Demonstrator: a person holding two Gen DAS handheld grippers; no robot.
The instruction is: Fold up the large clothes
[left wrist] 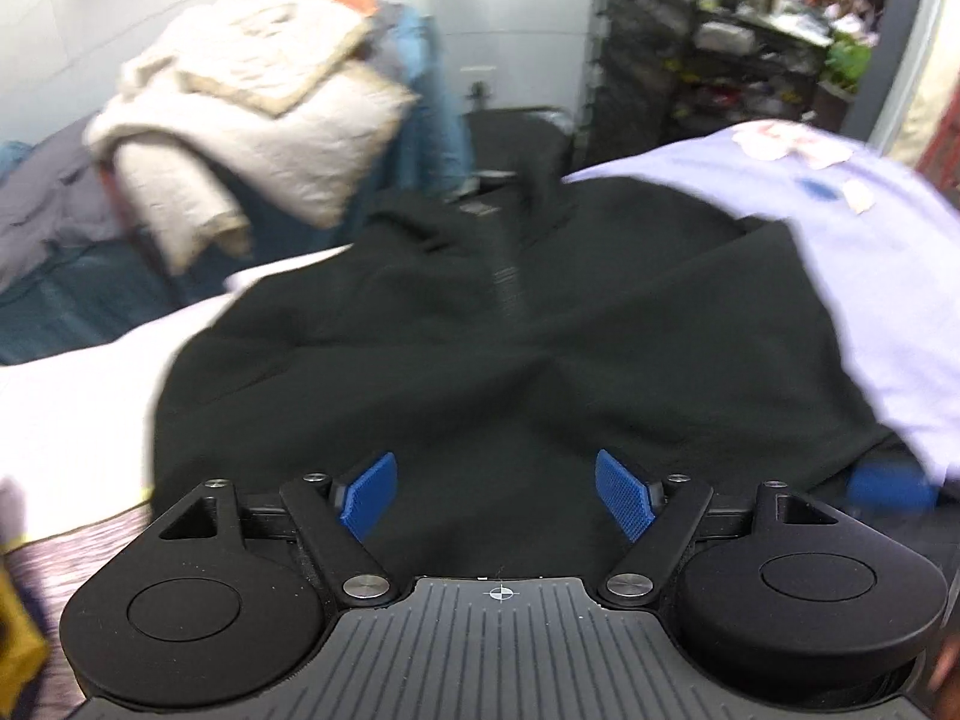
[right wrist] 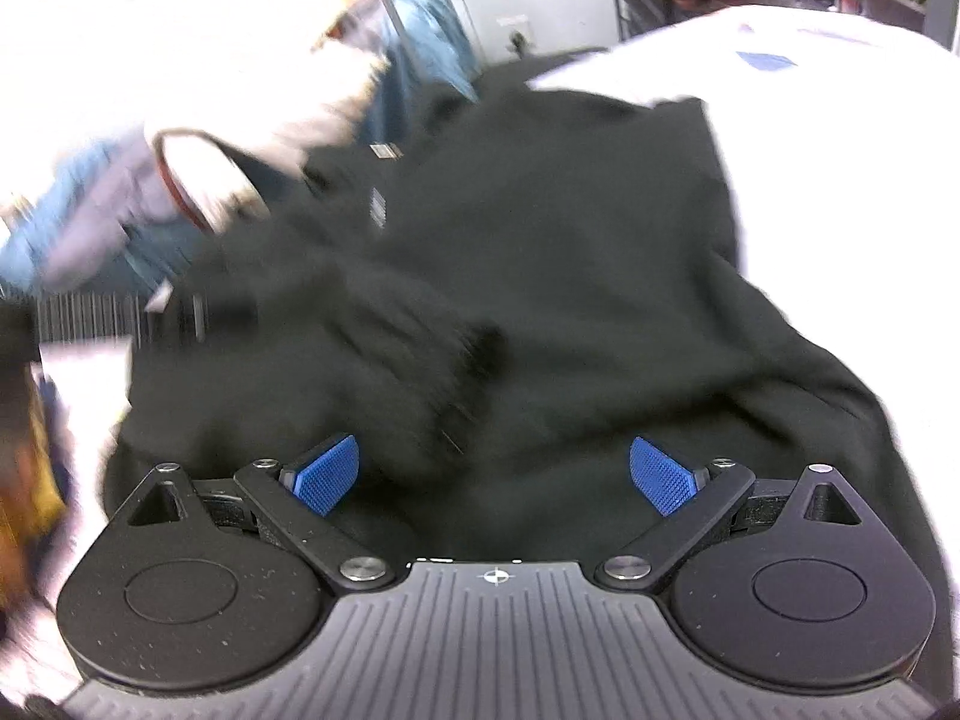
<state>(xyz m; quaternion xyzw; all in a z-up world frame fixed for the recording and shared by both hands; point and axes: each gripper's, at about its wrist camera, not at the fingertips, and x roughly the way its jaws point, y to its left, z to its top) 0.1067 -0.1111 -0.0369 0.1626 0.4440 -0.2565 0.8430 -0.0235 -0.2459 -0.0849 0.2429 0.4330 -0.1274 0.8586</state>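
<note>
- While both views are blurred, the black garment (left wrist: 480,330) is seen spread on a pale sheet (left wrist: 888,276), ahead of and below both sets of jaws.
- Left gripper (left wrist: 495,495): jaws wide apart, nothing between the blue pads (left wrist: 369,495); black cloth lies beneath and ahead of them.
- Right gripper (right wrist: 493,474): jaws likewise wide and empty; a bunched sleeve with a ribbed cuff (right wrist: 468,360) lies just ahead, toward the left finger.
- A blue pad of the other tool shows at the garment's right edge (left wrist: 888,489), to the right of the left jaws.
- Beyond the garment, far ahead of the jaws, a heap of cream and blue laundry (left wrist: 252,120) rests apart from it.
- Step in hand, as judged: an approach or repositioning between folds; neither tool has a hold on the cloth.
- The sleeve already lies across the body, so a first inward fold appears made.
- Next move, as judged: each gripper must descend to an edge or corner, close on the cloth, then lift and carry it across evenly.
- Whether the pads touch the fabric cannot be told.
</note>
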